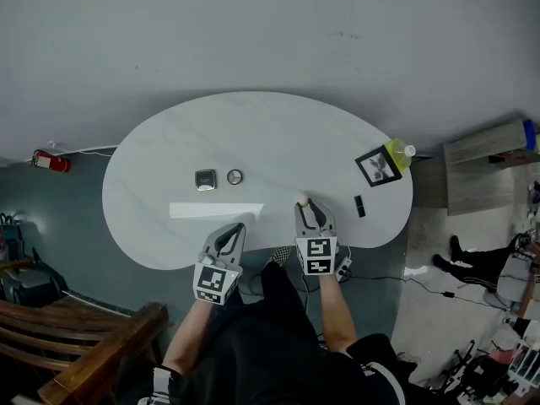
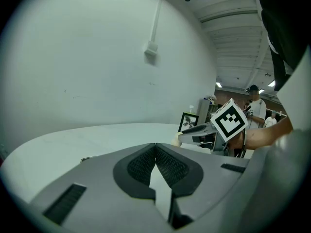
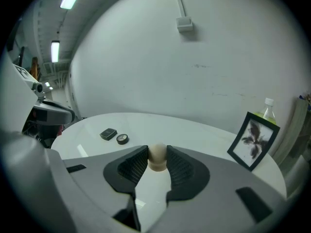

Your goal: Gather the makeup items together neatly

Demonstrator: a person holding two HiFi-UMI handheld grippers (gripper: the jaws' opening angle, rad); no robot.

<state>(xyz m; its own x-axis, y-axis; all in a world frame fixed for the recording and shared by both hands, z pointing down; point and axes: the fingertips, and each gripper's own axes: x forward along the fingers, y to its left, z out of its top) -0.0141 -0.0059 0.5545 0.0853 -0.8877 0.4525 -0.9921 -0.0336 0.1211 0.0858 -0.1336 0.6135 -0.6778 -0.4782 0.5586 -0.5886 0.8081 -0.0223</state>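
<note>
A beige makeup sponge [image 3: 157, 157] sits between the pads of my right gripper [image 3: 156, 155], which is shut on it over the near middle of the white oval table [image 1: 169, 150]. In the head view the sponge [image 1: 301, 198] shows at the right gripper's [image 1: 305, 202] tips. My left gripper [image 1: 240, 226] hovers by the table's near edge, shut with nothing in it, its pads [image 2: 146, 163] meeting at the tips. A square dark compact [image 1: 205, 180] and a round compact [image 1: 234, 176] lie side by side at mid-left. A small black stick [image 1: 359, 206] lies at the right.
A black-framed photo [image 1: 378, 166] and a yellow-green bottle [image 1: 398, 153] stand at the table's right end. A wooden bench [image 1: 76, 344] is at the lower left, a red extinguisher [image 1: 51, 161] on the floor at left, and cables [image 1: 422, 281] and a person's legs at right.
</note>
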